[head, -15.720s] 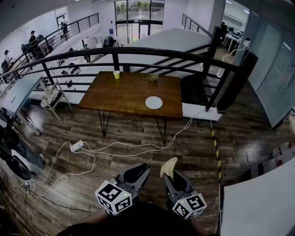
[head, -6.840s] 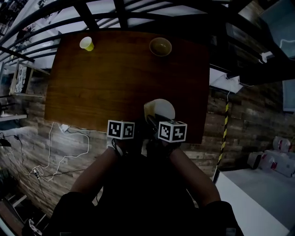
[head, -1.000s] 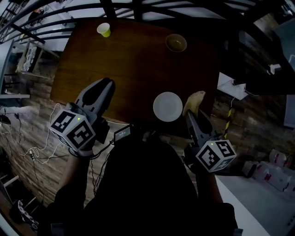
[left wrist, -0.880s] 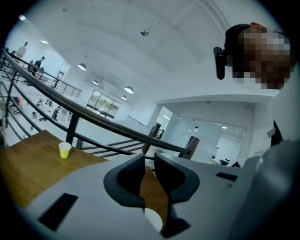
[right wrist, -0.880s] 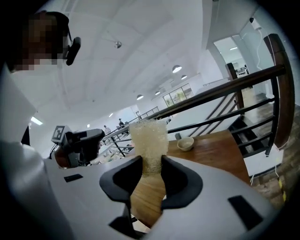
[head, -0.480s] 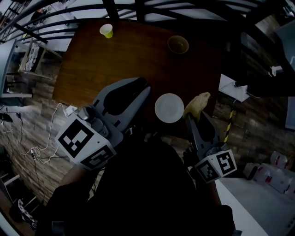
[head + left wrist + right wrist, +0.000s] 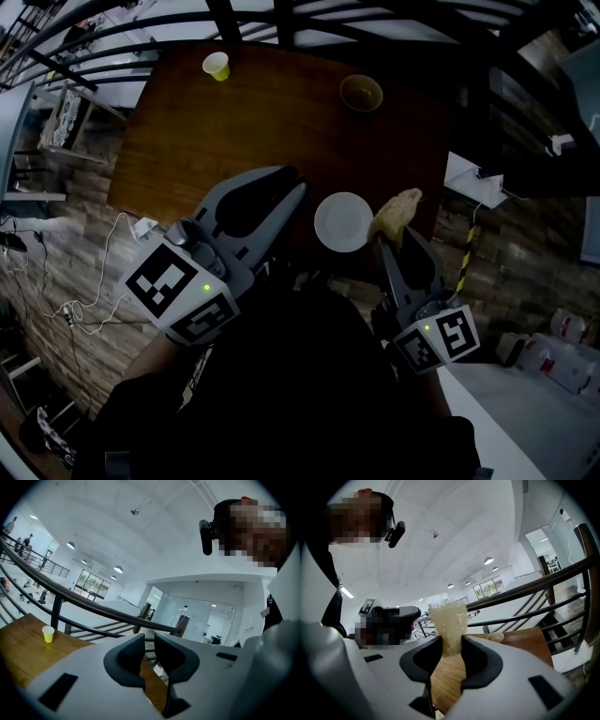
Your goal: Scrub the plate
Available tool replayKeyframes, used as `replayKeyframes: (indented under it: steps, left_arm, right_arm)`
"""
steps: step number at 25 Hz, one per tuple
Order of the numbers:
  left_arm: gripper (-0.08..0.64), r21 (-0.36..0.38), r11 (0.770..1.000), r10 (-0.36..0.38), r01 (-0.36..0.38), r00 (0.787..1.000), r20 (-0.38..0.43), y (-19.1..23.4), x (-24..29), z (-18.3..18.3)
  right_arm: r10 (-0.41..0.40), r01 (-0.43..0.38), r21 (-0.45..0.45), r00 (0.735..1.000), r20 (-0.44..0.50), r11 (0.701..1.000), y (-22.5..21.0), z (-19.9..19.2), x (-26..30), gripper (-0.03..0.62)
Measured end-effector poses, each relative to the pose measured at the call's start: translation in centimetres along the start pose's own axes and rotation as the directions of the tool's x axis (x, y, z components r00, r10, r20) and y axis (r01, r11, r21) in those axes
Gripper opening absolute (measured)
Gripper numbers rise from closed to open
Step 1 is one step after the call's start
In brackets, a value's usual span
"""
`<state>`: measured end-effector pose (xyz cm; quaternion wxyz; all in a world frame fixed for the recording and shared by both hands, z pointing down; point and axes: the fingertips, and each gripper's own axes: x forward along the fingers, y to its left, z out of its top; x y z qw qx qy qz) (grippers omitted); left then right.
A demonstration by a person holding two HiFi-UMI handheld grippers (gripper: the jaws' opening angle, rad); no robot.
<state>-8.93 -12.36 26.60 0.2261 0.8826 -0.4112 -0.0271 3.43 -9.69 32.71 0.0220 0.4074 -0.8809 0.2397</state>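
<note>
A white plate (image 7: 343, 221) lies near the front edge of the brown table (image 7: 262, 122). My right gripper (image 7: 386, 236) hovers just right of the plate, shut on a pale yellow sponge (image 7: 397, 210). The sponge (image 7: 449, 623) sticks up between the jaws of the right gripper (image 7: 451, 644). My left gripper (image 7: 286, 183) is raised high at the plate's left, its jaws nearly together with nothing between them. The left gripper view shows the left gripper (image 7: 149, 641) pointing over the table (image 7: 23, 644) towards the railing; the plate is out of that view.
A yellow cup (image 7: 216, 66) stands at the table's far left and shows as the cup (image 7: 48, 633) in the left gripper view. A tan bowl (image 7: 361, 92) sits at the far right, bowl (image 7: 494, 637). A black railing (image 7: 281, 19) runs behind the table. Cables lie on the floor (image 7: 84, 281).
Over the last second my left gripper has lifted and swung in from the left towards the plate. The right gripper with the sponge has edged slightly towards the plate.
</note>
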Motion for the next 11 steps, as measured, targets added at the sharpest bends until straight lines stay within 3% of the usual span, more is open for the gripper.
replayKeyframes:
  steps: [11]
  left_arm:
    - [0.072, -0.007, 1.0, 0.014, -0.014, 1.0, -0.021, 0.35, 0.19, -0.81]
  right_arm:
    - [-0.006, 0.006, 0.012, 1.0, -0.023, 1.0, -0.9, -0.82, -0.24, 0.137]
